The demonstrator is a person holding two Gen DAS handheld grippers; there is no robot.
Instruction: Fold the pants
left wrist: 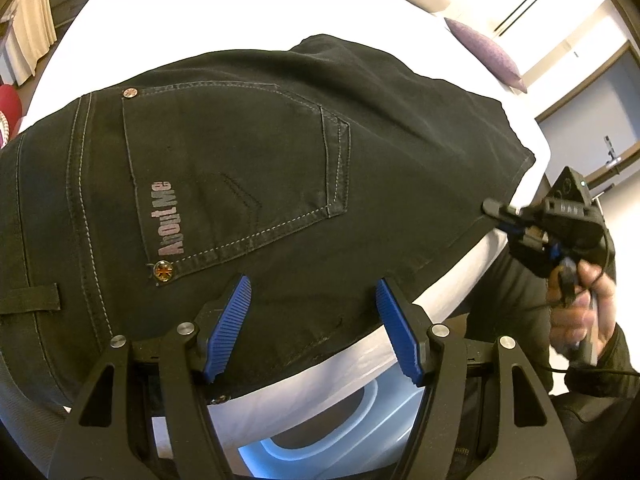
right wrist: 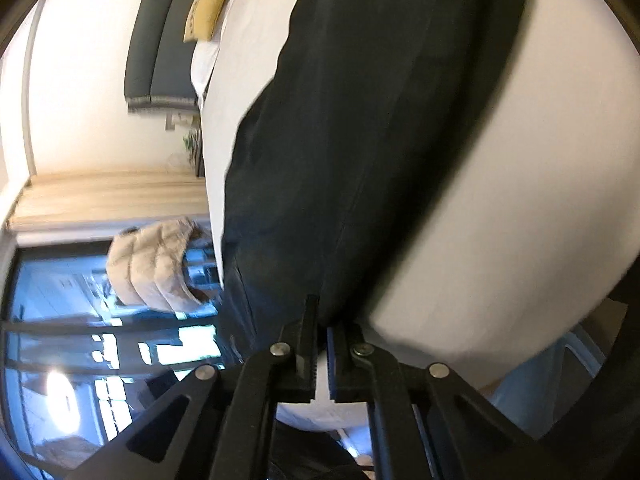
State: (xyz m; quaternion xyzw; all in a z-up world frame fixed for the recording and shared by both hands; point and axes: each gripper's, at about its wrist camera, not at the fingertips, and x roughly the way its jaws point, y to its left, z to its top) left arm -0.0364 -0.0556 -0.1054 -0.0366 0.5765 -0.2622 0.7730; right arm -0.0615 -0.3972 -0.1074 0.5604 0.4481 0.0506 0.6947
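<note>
Pants (left wrist: 256,152): black denim, pale stitching, flat on white bed (left wrist: 168,20).
Left gripper (left wrist: 314,320): ribbed blue fingers wide apart.
Right gripper (right wrist: 322,334): fingers pinching pants edge.

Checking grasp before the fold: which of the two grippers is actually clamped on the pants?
The right gripper: its jaws are closed on the black pants edge. The left gripper hovers wide open.

We note the black matt denim pants (left wrist: 280,168) with pale contrast stitching and metal rivets, lying on smooth white cloth bedding (left wrist: 168,12). The left gripper (left wrist: 314,330) has ribbed blue rubbery pads (left wrist: 230,328) on matt black plastic arms with shiny metal pins.
</note>
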